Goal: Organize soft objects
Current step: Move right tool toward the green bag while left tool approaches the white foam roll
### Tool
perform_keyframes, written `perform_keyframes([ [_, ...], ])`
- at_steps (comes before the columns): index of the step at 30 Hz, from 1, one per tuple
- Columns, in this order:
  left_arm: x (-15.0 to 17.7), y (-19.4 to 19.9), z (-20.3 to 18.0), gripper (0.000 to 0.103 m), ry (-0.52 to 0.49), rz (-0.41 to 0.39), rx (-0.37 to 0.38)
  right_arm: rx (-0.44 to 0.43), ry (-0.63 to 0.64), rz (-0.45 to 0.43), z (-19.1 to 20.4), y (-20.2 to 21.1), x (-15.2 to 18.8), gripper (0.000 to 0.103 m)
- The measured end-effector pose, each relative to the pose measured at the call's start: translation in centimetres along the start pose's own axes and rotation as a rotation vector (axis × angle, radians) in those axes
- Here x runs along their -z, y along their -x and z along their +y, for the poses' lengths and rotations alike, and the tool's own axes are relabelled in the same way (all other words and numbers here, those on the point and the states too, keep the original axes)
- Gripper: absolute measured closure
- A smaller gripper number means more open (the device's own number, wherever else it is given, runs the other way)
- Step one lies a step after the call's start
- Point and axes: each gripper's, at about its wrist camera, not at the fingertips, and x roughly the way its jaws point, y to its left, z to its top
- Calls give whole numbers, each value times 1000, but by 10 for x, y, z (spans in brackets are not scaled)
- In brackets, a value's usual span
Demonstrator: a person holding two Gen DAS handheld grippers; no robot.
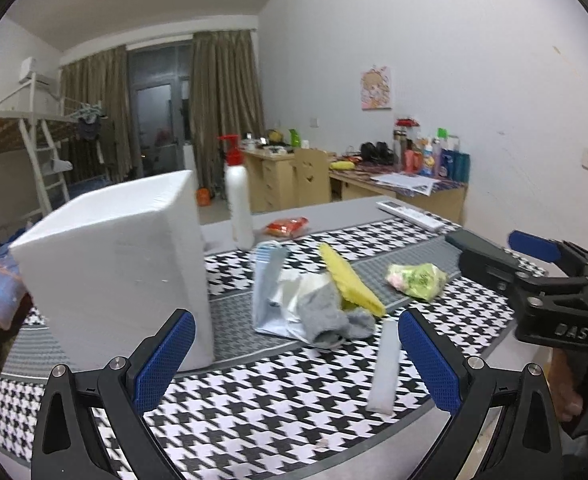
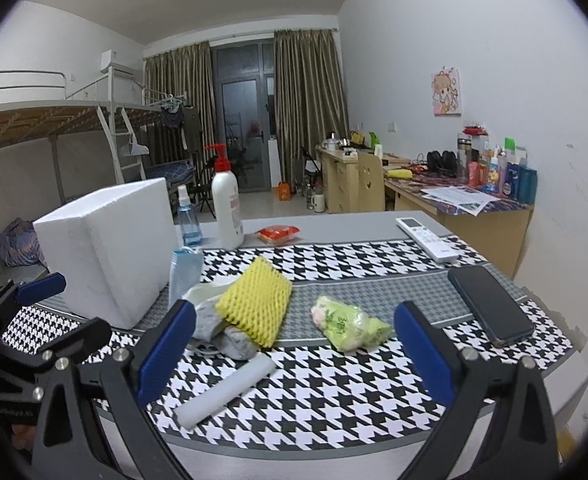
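Both tools hang above the near edge of the worktop [image 2: 334,220], which is covered by a black-and-white houndstooth cloth [image 2: 314,392]. The left tool [image 1: 296,354] has its blue-padded fingers [image 1: 162,360] spread wide apart with nothing between them; the right tool [image 2: 294,346] is likewise spread wide and empty, and it also shows from the side at the right edge of the left wrist view. Straight ahead of the left tool, between its fingers, lies the crumpled grey fuzzy sock [image 1: 330,320], resting on a pale blue and white crinkled plastic bag [image 1: 268,280], with the yellow ridged foam sheet [image 1: 350,280] leaning over the sock's far side. Just inside the left tool's right finger lies a white foam strip [image 1: 386,368], flat on the cloth. Ahead and to the right of that tool sits a small green and pink printed plastic packet [image 1: 416,278], apart from the heap. Ahead and to its left stands a tall white polystyrene foam box [image 1: 114,264], upright. Beyond the heap stand a white pump bottle with a red top [image 1: 238,200] and a small red snack packet [image 1: 288,226]. From the right tool, a black phone [image 2: 490,304] lies ahead to the right, and a white remote control [image 2: 426,238] lies farther off.
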Motion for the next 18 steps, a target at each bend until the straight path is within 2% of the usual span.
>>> perform_keyframes([
  [10,9,-25,-25,1,-67,96,82,42,4,67,-15,-19,4,2],
  [18,12,-40,-33,1,-87,161,109,45,-11,105,-26,-33,6,2],
])
